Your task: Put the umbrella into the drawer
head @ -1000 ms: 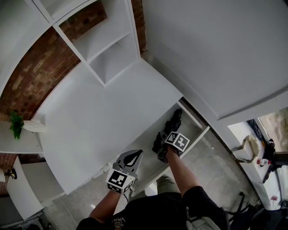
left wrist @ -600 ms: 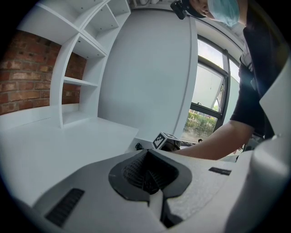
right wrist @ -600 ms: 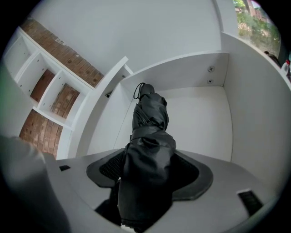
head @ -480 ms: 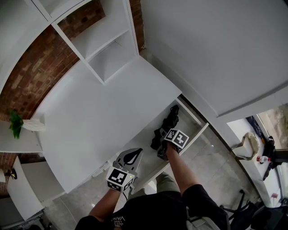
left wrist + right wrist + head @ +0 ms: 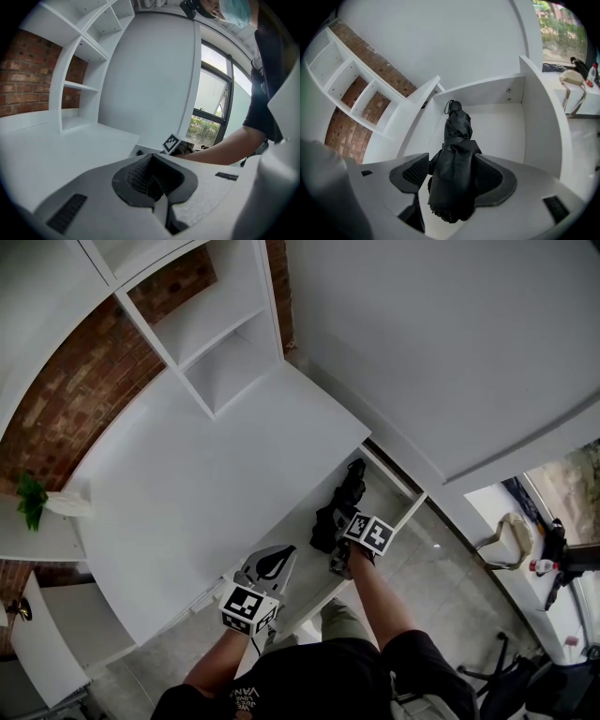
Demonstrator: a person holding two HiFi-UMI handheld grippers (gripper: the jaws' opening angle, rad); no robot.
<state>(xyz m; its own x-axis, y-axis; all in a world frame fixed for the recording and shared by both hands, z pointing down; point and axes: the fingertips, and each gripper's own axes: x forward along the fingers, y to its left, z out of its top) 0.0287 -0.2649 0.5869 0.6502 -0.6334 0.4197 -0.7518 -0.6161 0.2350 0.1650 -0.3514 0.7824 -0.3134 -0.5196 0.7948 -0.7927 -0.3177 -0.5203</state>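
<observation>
The right gripper (image 5: 452,178) grips the folded black umbrella (image 5: 457,133) in its jaws, inside the open drawer (image 5: 536,122). The left gripper (image 5: 152,183), jaws closed and empty, is by the front edge of the surface (image 5: 206,484).

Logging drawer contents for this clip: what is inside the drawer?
Inside the drawer, a folded black umbrella, clamped by the right gripper, points at the back wall. The floor beside it is bare white; the floor beneath umbrella and gripper is covered.
</observation>
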